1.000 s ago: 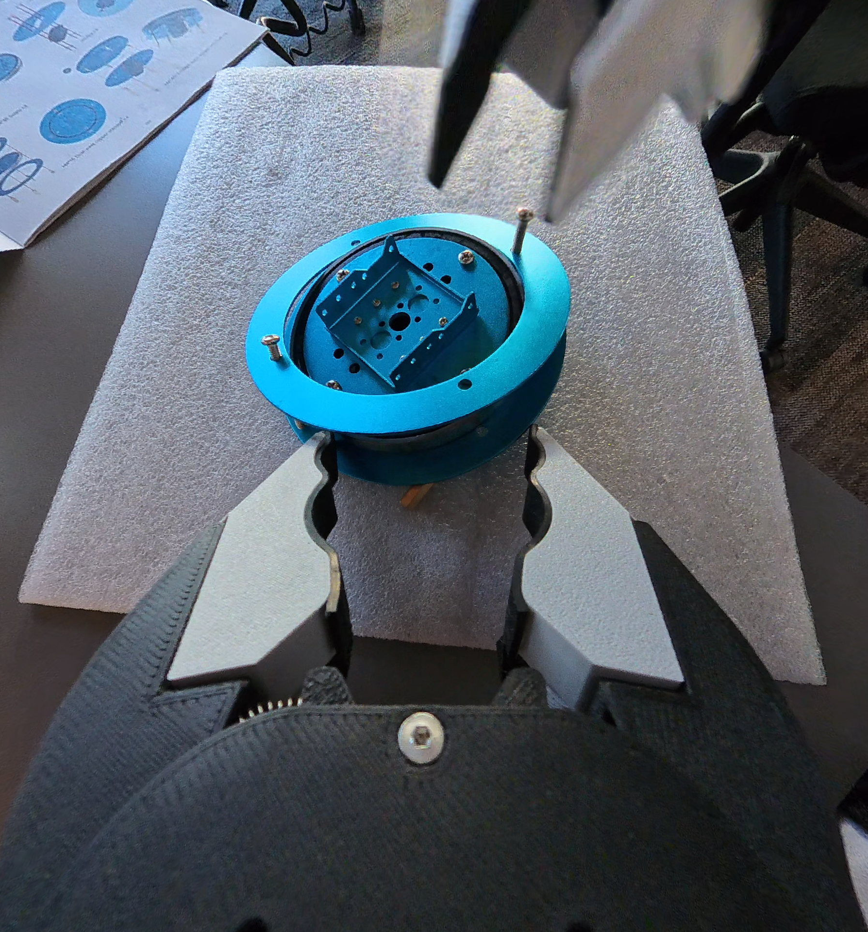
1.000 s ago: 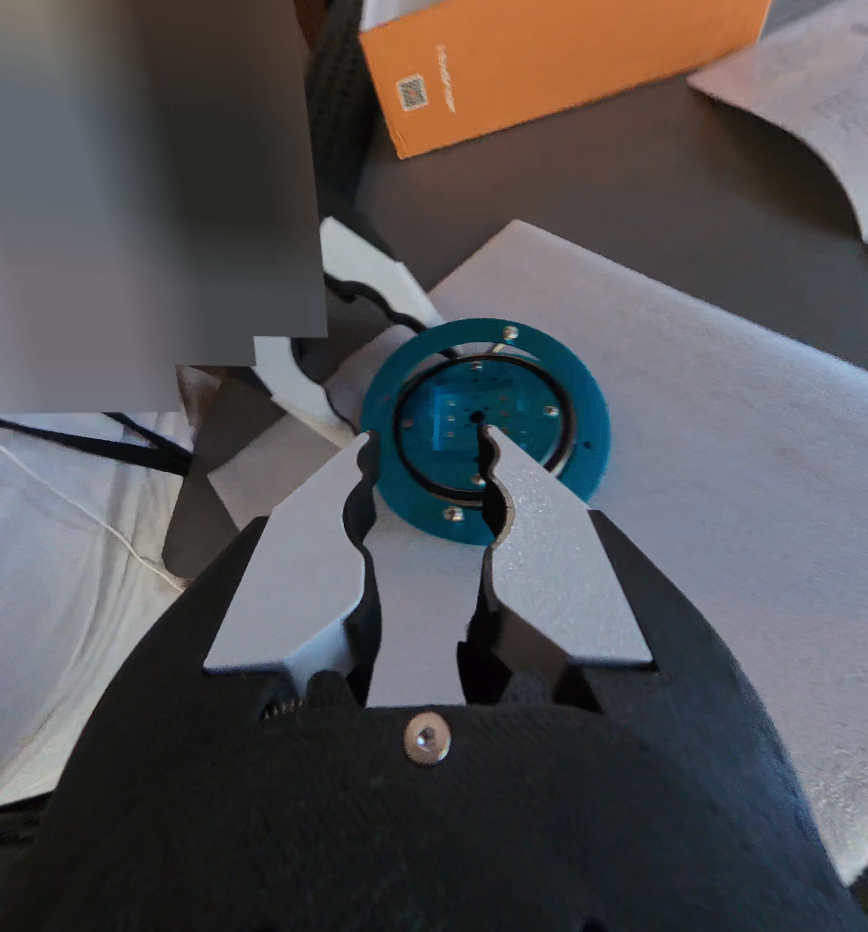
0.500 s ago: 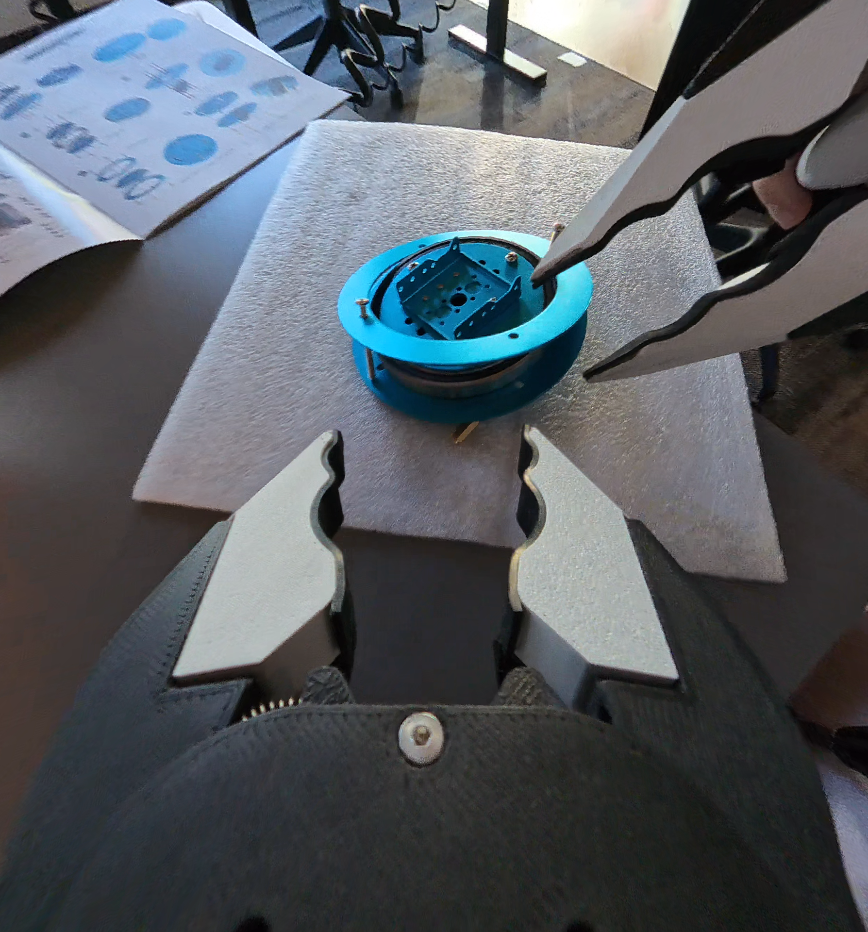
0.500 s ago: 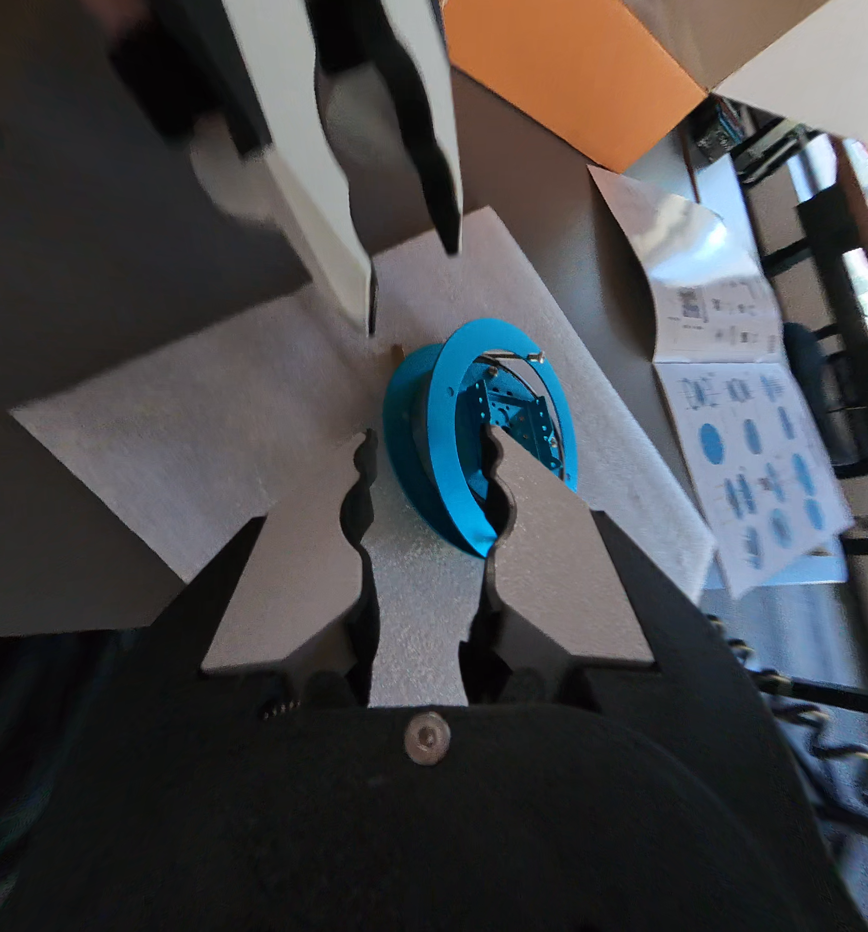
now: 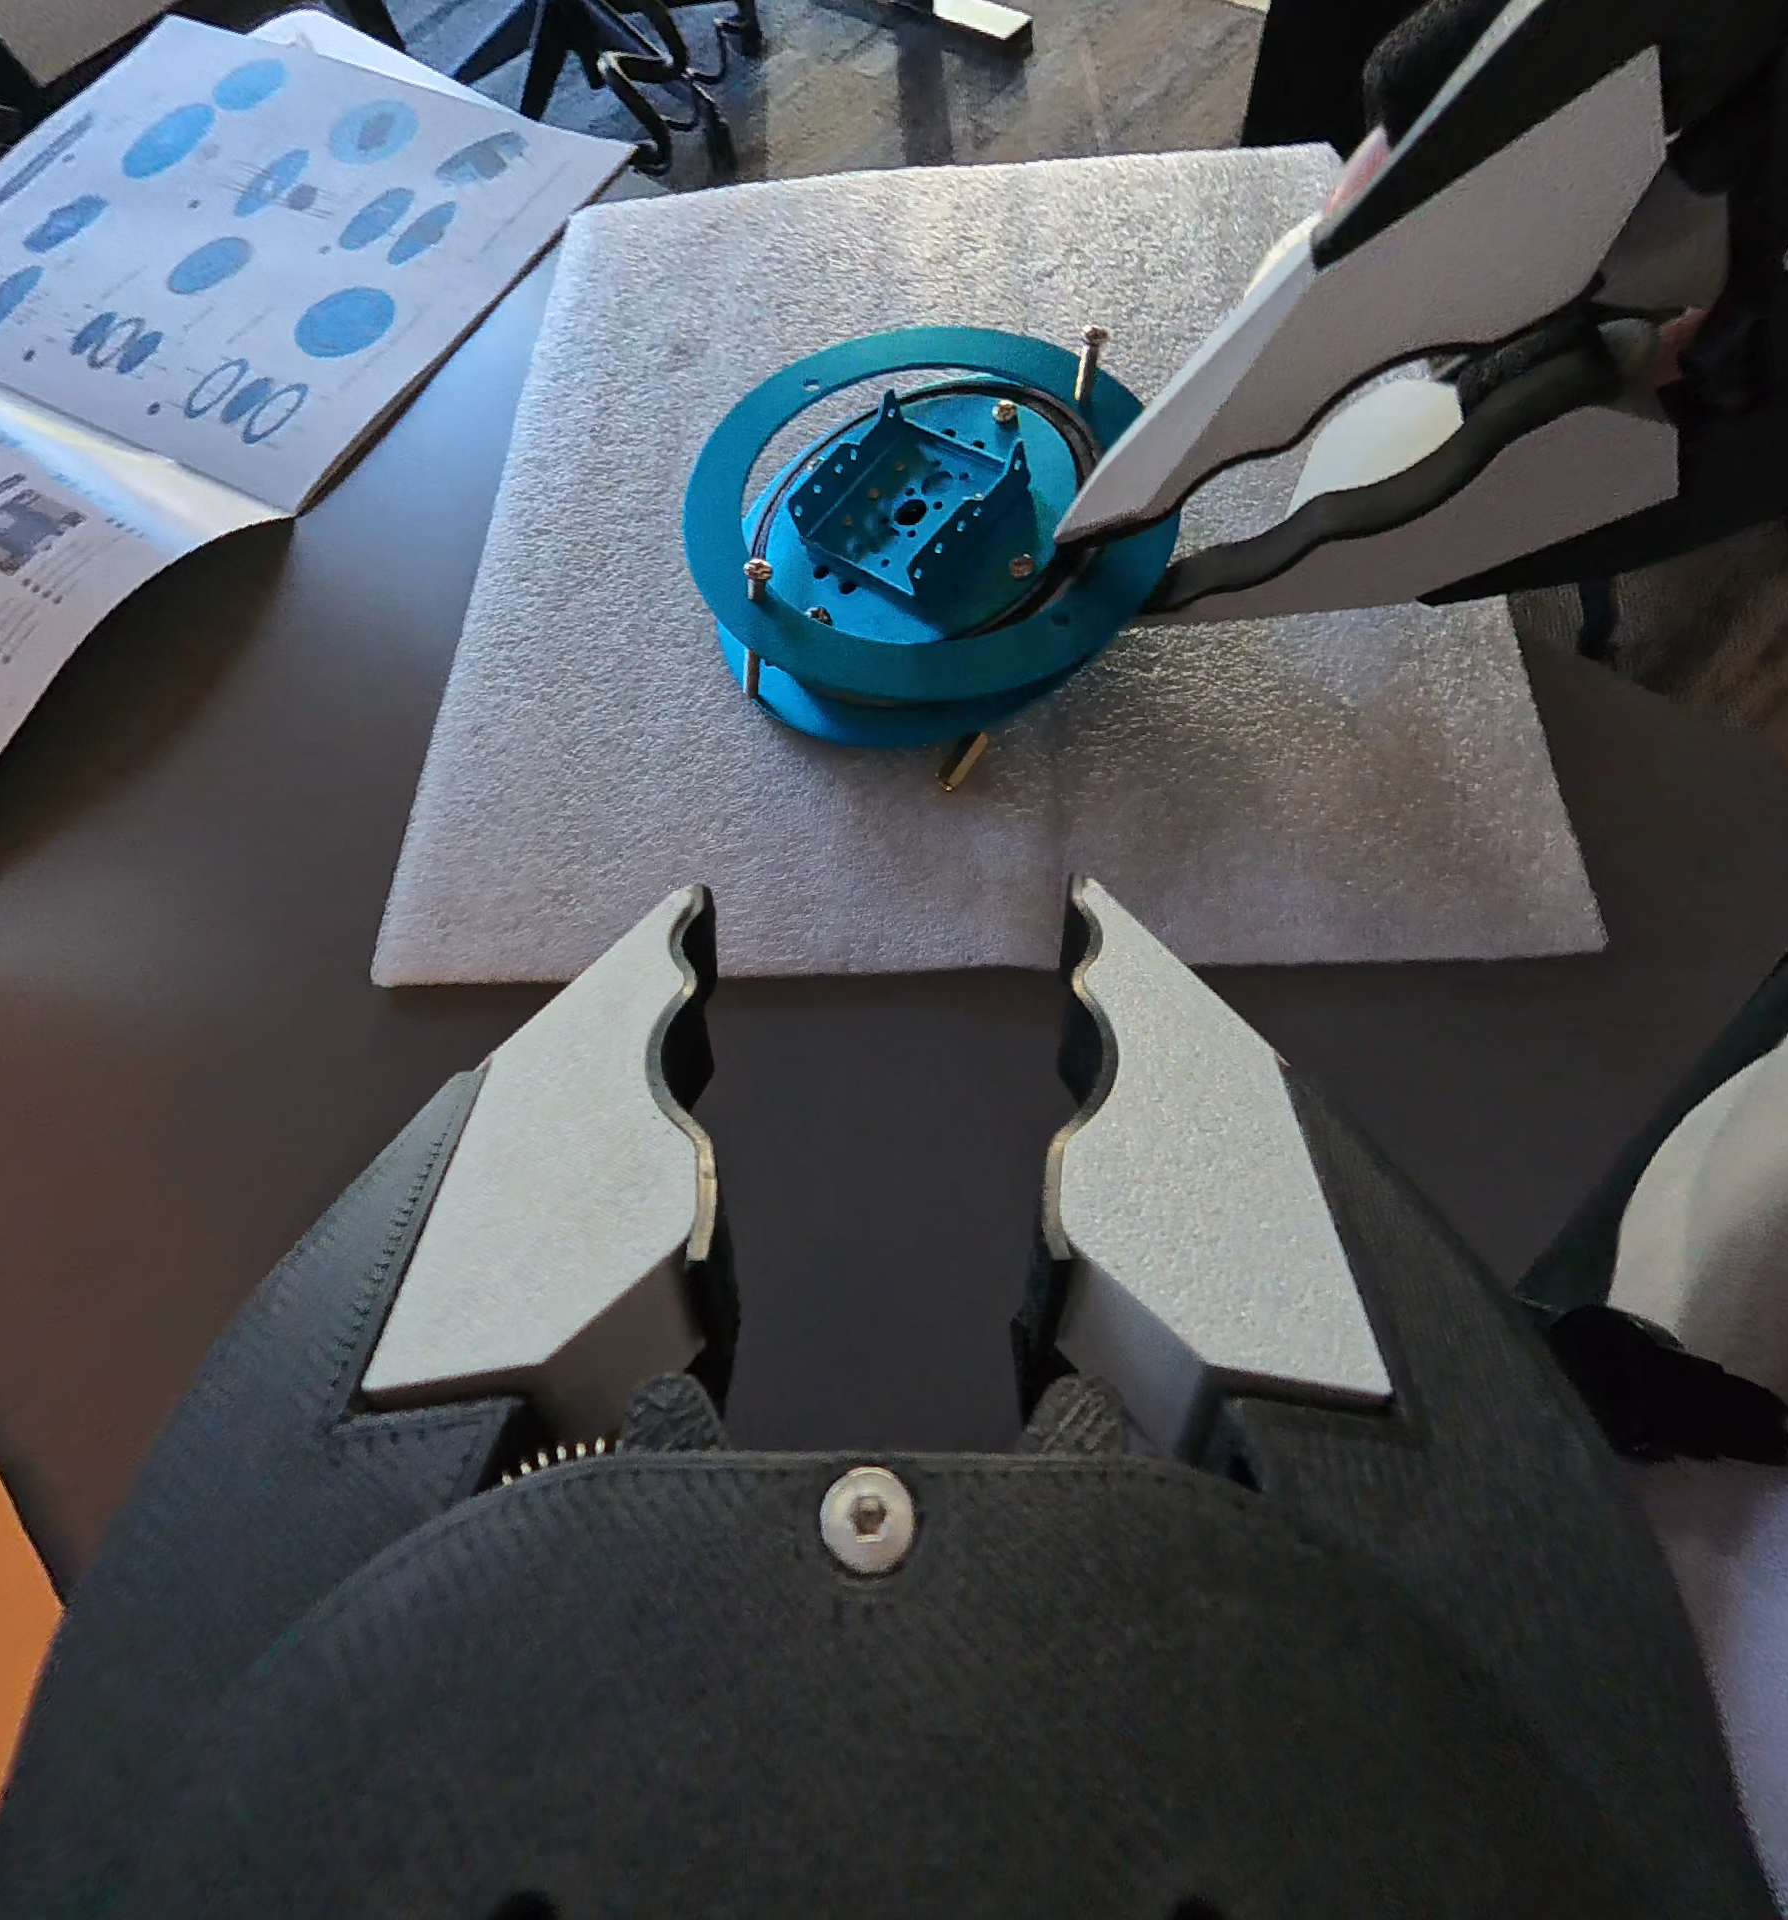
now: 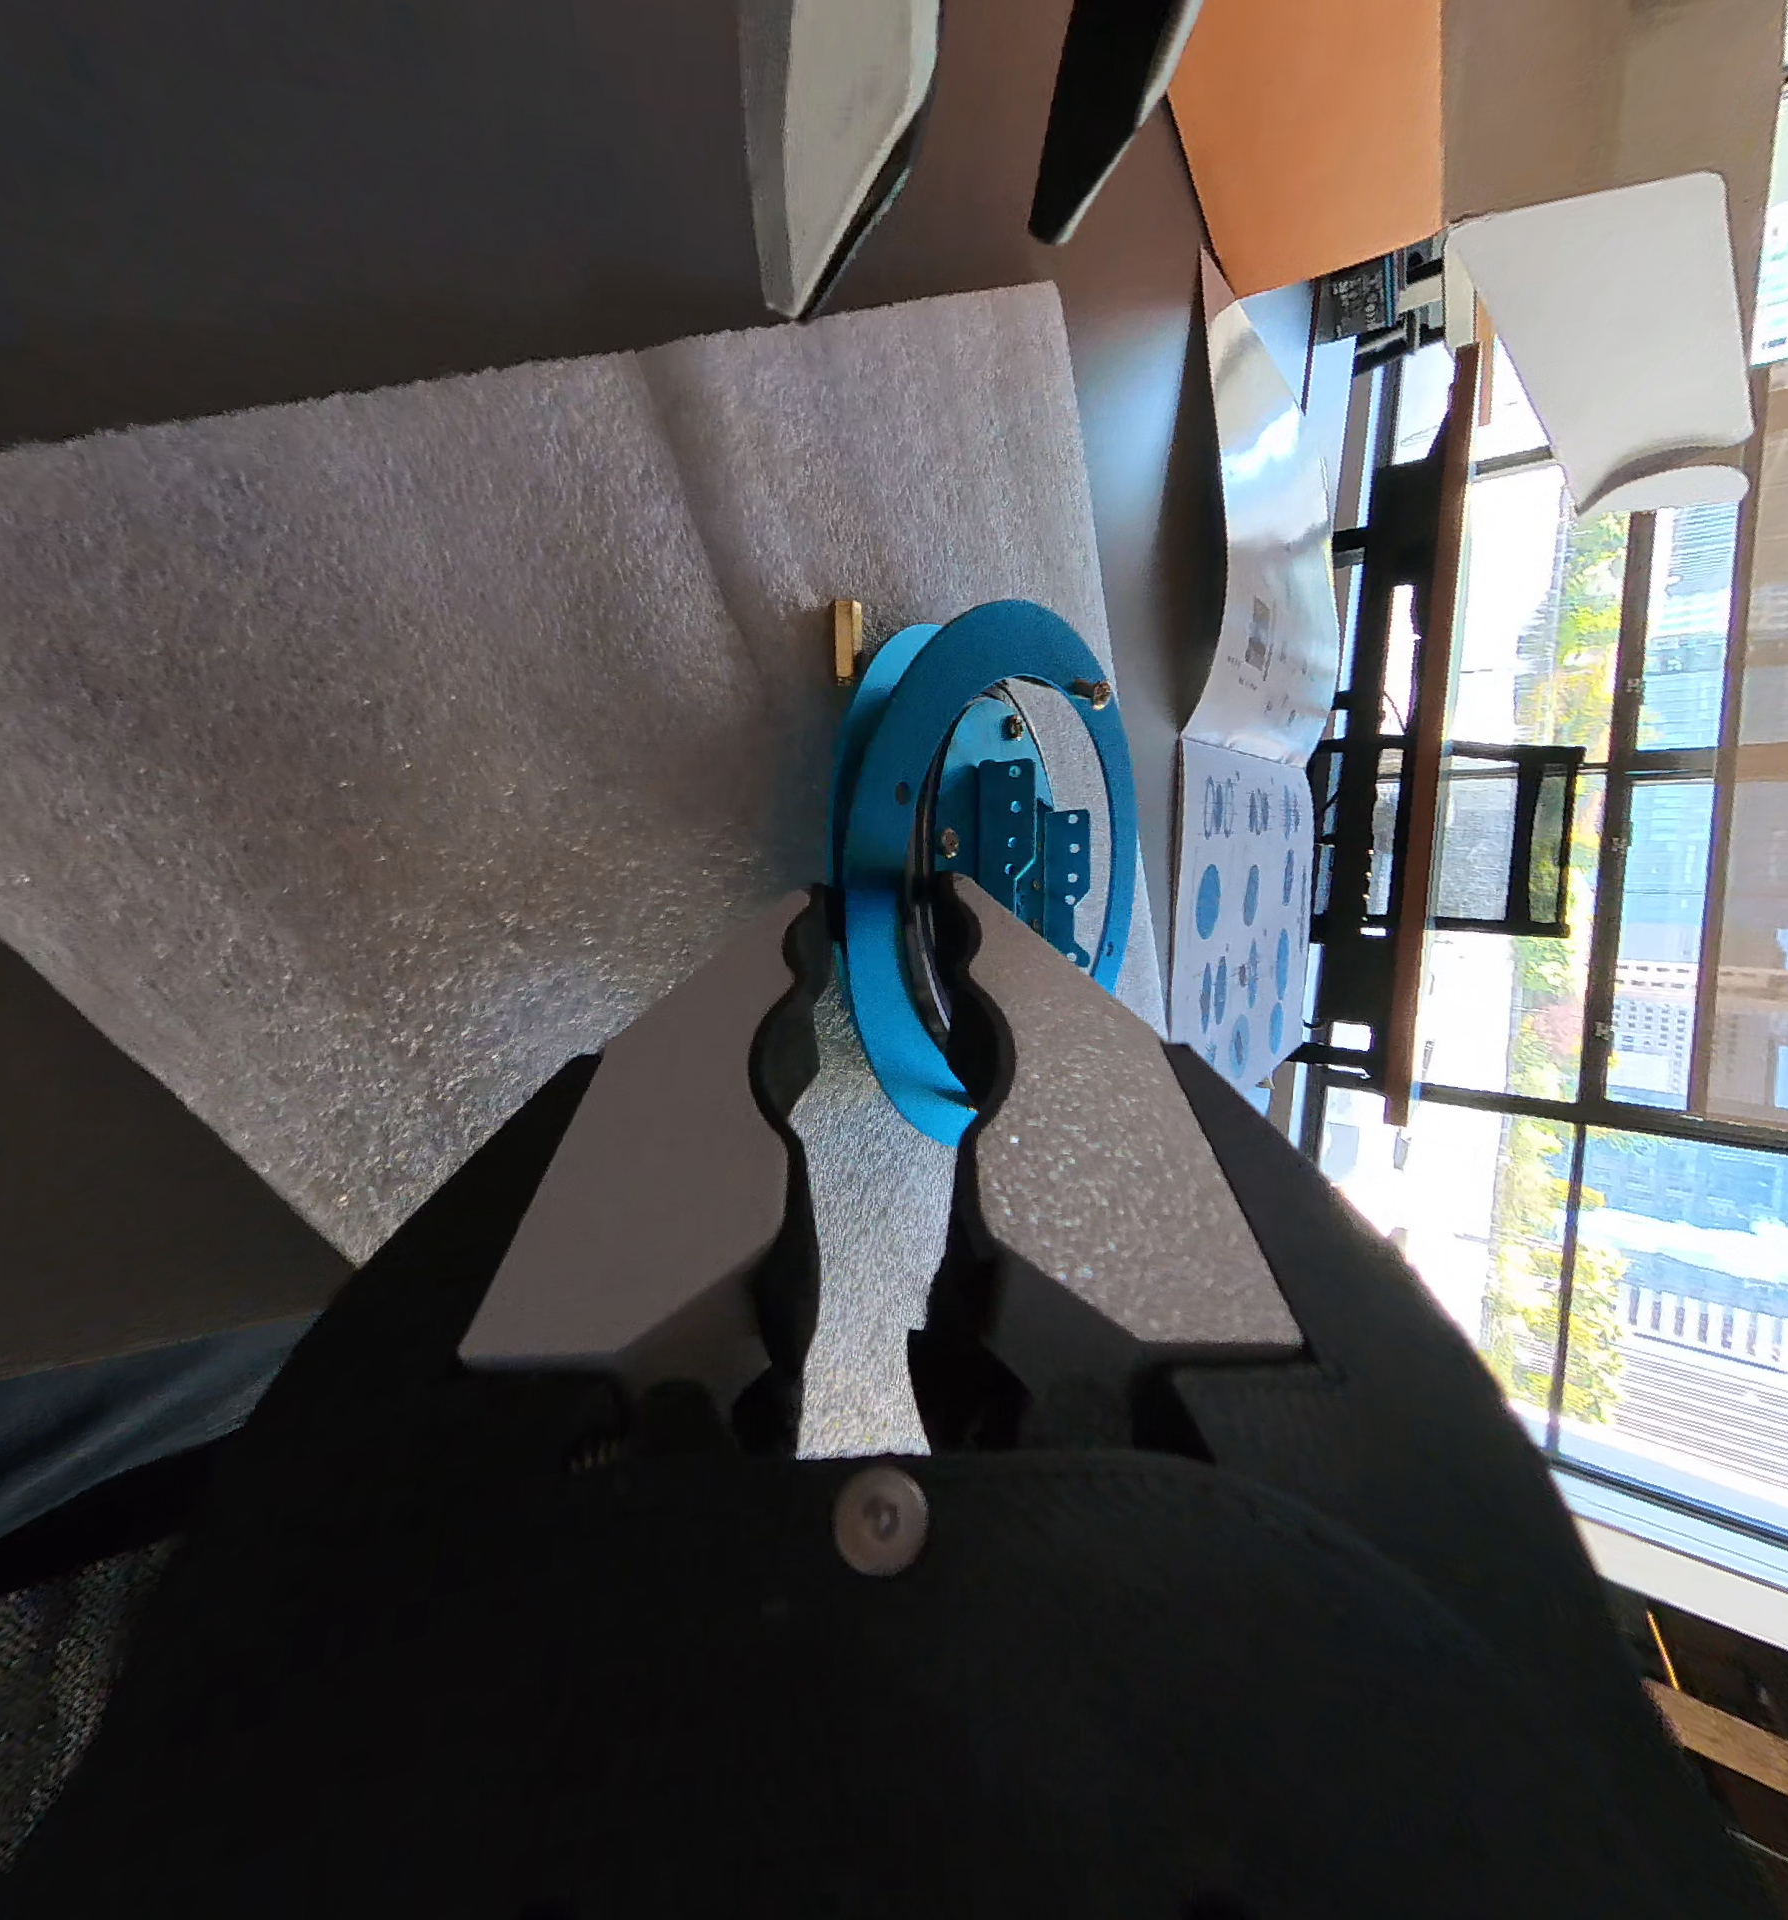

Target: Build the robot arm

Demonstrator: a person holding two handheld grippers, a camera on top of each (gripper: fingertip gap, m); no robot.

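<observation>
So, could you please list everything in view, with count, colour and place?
foam sheet: one, white, on the dark table.
ring: one, blue, tilted, raised on the right hand-held gripper's side, atop the round base.
bracket: one, blue, U-shaped, inside the ring.
long screws: two, silver, through the ring.
standoff: one, brass, under the base's near edge.
booklet: one, white with blue pictures, table's far left.
box: one, orange, beyond the foam.
left hand-held gripper: open, empty, short of the foam.
right hand-held gripper: fingers astride the ring's edge.
</observation>
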